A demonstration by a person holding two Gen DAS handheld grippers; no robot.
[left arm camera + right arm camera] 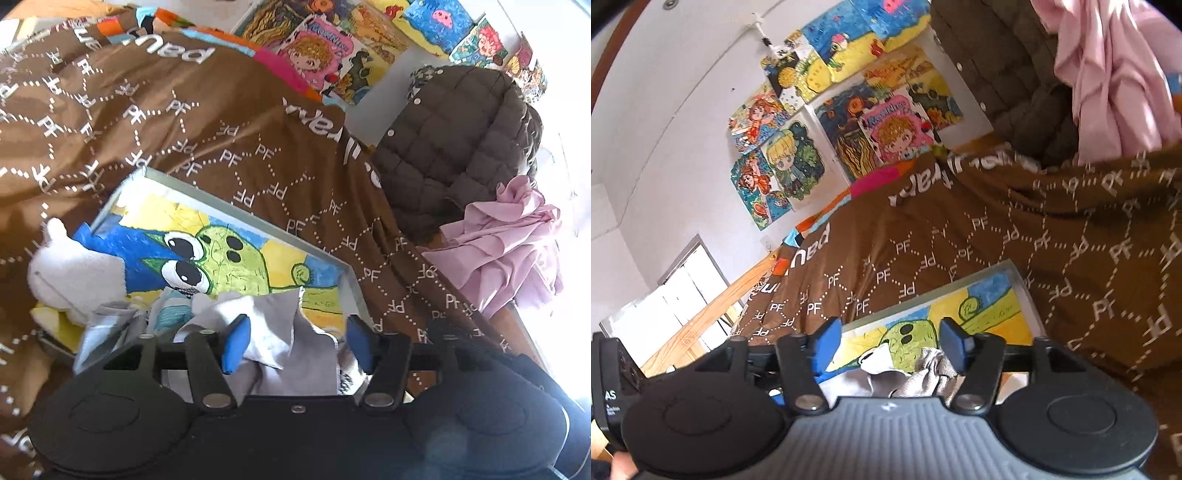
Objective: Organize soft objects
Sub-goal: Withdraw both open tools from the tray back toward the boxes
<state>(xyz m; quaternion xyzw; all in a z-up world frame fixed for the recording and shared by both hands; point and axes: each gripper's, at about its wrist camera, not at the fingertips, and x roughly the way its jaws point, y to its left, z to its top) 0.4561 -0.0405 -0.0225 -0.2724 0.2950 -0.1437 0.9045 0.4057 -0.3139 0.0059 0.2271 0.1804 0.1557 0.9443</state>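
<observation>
A crumpled grey-white cloth [275, 332] lies at the near end of a shallow grey-rimmed tray [240, 214] whose floor is a painted green cartoon creature. My left gripper [298, 343] is open just above this cloth, whose folds rise between the blue pads without being pinched. A white plush toy [70, 269] rests on the tray's left corner. My right gripper [891, 343] is open too, over the same tray [1030, 306]. Grey cloth [934, 365] lies just below and behind its pads, gripped by neither.
The tray sits on a brown bedcover printed with "PF" [221, 110]. A dark quilted jacket [454, 147] and a pink ruffled garment [506, 236] lie beyond its right side, also in the right wrist view [1108, 74]. Coloured drawings [798, 155] cover the white wall.
</observation>
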